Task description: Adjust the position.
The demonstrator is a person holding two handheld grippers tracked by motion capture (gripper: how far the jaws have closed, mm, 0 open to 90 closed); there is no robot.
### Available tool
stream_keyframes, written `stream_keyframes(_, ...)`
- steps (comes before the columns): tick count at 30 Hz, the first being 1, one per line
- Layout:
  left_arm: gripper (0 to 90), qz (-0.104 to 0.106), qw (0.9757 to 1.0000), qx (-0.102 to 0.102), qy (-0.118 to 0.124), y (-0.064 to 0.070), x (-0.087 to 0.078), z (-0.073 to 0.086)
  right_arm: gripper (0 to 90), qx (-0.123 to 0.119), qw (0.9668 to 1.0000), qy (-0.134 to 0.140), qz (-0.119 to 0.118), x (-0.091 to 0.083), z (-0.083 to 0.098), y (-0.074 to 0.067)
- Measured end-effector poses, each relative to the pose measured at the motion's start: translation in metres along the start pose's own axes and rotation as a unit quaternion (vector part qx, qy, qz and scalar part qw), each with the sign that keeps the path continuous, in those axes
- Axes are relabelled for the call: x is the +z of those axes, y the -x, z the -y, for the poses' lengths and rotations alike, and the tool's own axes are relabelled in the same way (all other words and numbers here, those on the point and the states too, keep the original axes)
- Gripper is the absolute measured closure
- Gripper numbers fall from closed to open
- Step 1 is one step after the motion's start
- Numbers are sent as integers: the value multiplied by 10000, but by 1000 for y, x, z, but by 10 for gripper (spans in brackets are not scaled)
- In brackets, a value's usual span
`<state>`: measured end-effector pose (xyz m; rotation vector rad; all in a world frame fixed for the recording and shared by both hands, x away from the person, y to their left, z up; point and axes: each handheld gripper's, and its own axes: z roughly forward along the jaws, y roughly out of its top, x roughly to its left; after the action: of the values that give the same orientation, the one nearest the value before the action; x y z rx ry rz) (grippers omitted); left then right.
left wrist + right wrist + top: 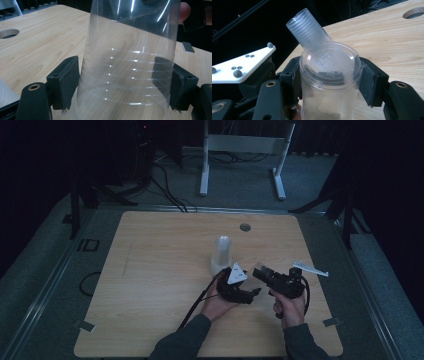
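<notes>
**Cup grip beside the stack**

Clear plastic throughout: thin-walled, very light, likely springy under a squeeze and quick to buckle or crack if pinched hard. Smooth and glossy too, so probably slippery against the pads.

Single cup (pixel 328 65) clamped bottom-up in the right gripper (pixel 329 77), with fingers (pixel 369 80) closed on opposite sides of the wall just under the base rim. Sound place to hold, judging by shape: stiffest near the closed end, softest toward the open mouth. Carried just above the surface, near its right half and toward the near edge.

Stack (pixel 221 252) standing upside down around the middle of the surface, a little toward the near edge, just beside the cup. Lower part of it sitting between the fingers (pixel 66 82) of the left gripper (pixel 122 82), one pad at each side of the ribbed band where the nested rims gather. Pads close against the wall, no dent visible; cannot tell whether pressing or merely touching.

Best taken at that ribbed band, where layered walls should resist crushing. Gentle, even pressure advised. Likely to tip or slide with any sideways nudge, being so light. Nested cups may cling together, so expect to steady the rest while pulling one free.
</notes>
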<state>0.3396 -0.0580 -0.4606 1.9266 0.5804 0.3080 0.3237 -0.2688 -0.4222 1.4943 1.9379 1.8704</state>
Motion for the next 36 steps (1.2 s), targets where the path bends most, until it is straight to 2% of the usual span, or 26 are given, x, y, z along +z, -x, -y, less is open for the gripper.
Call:
stream_keyframes(8, 234, -9, 10000, -23, 44, 1, 0, 1, 413, 71, 10000, 32, -52, -1, -1, 1)
stream_keyframes(15, 274, -46, 9999, 124, 65, 5, -2, 0, 412, 109, 9999, 25, -80, -2, -1, 3)
stream_keyframes(23, 283, -25, 9999, 157, 57, 5, -2, -1, 398, 119, 9999, 18, -70, -3, -1, 5)
stream_keyframes(36, 286, -43, 9997, 218, 28, 3, -4, -2, 339, -108, 9998, -165, -79, -5, -1, 3)
